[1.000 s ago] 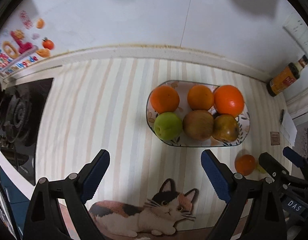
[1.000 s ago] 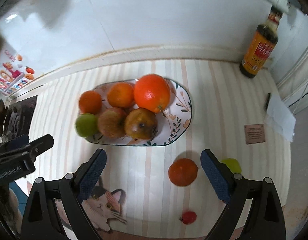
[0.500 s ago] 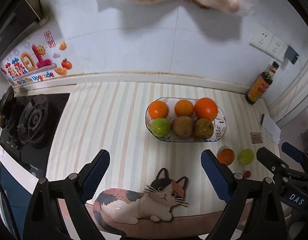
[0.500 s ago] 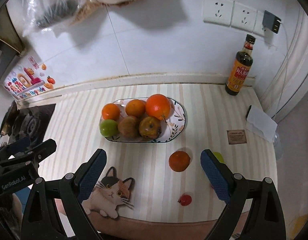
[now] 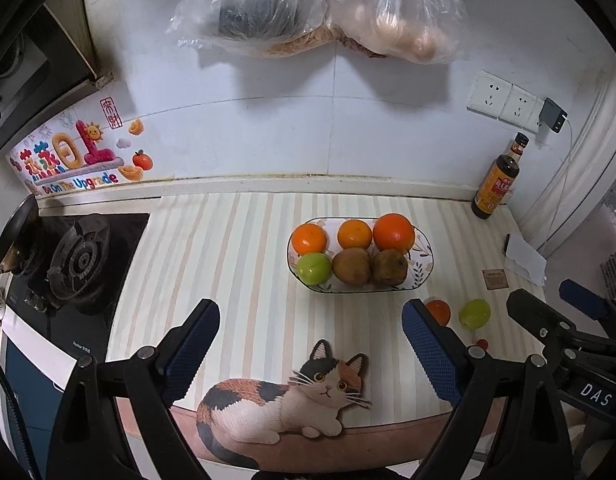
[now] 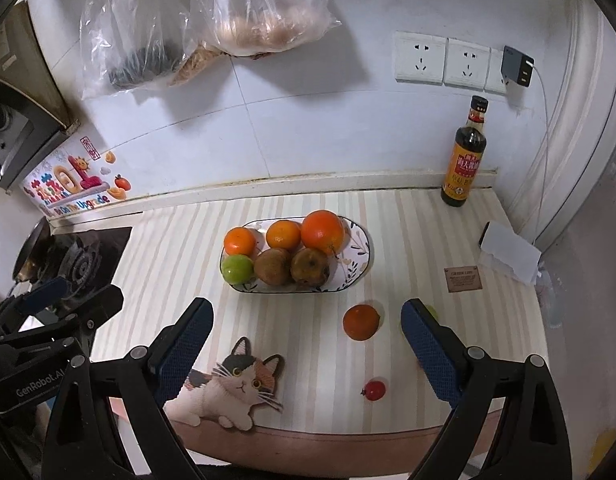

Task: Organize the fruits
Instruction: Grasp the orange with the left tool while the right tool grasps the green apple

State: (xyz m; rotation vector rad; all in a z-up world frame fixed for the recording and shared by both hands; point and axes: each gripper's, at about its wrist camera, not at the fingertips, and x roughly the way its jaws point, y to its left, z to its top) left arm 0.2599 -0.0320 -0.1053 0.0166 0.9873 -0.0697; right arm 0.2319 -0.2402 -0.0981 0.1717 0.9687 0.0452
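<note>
Readable writing above the fruit plate (image 6: 358,272)
Left gripper (image 5: 310,344) marked "GenRobot.AI", right gripper (image 6: 305,342) "DAS"; both spread wide, empty. Wall sticker (image 5: 73,168) reads "Be On The Upgrade".

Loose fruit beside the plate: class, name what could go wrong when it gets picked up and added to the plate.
1. The plate already holds six fruits packed together; another may roll off or knock one out.
2. The tomato is small and lies near the counter's front edge, so a nudge could send it over.
3. The green fruit is mostly hidden behind the right gripper's finger, so that grasp may miss.
</note>
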